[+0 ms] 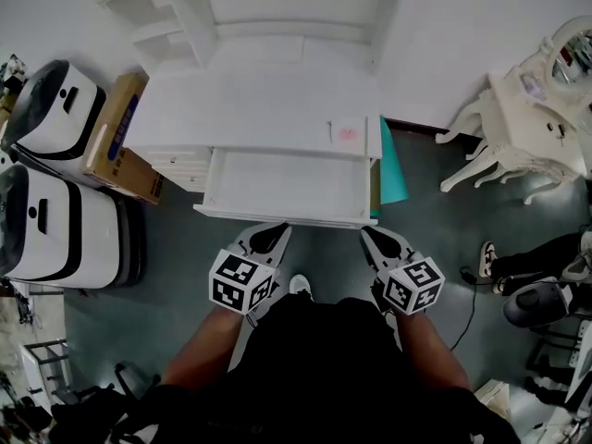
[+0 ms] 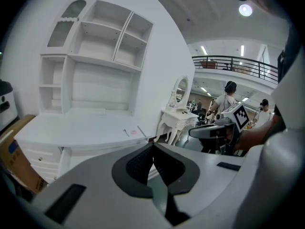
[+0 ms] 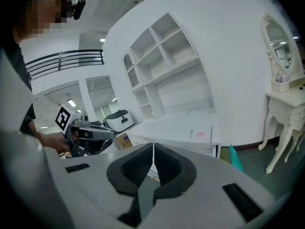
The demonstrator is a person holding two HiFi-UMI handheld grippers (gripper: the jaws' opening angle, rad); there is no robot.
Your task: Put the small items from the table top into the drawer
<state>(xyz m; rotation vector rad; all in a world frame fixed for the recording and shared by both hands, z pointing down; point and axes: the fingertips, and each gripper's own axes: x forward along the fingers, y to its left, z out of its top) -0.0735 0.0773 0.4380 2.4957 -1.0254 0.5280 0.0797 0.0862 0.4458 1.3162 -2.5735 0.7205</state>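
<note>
Dark grey floor (image 1: 176,248) lies under the person, who stands facing a white desk with both grippers held low and close to the body.

1. Left gripper (image 1: 271,239): jaws closed, pads meeting at the tip, nothing between them. It sits just short of the drawer front, not touching it.
2. Right gripper (image 1: 375,239): jaws likewise pressed together and empty, level with the left one and just short of the drawer front on the right side.
3. Drawer (image 1: 277,215): pulled out toward the person. Its white interior shows no contents in the head view.
4. Table top (image 1: 231,109): bare over most of its area. Two small items lie near its right edge, just beside each other: a pink round item (image 1: 348,134) and a thin dark item (image 1: 330,129). Their exact type is too small to tell.
5. Shelf unit (image 1: 277,7): stands at the back of the desk; its visible compartments appear empty.

Task status, as judged from this layout: the drawer is ready to receive items, but no item has been transferred. Both small items are left to pick up, and neither gripper is near them.
</note>
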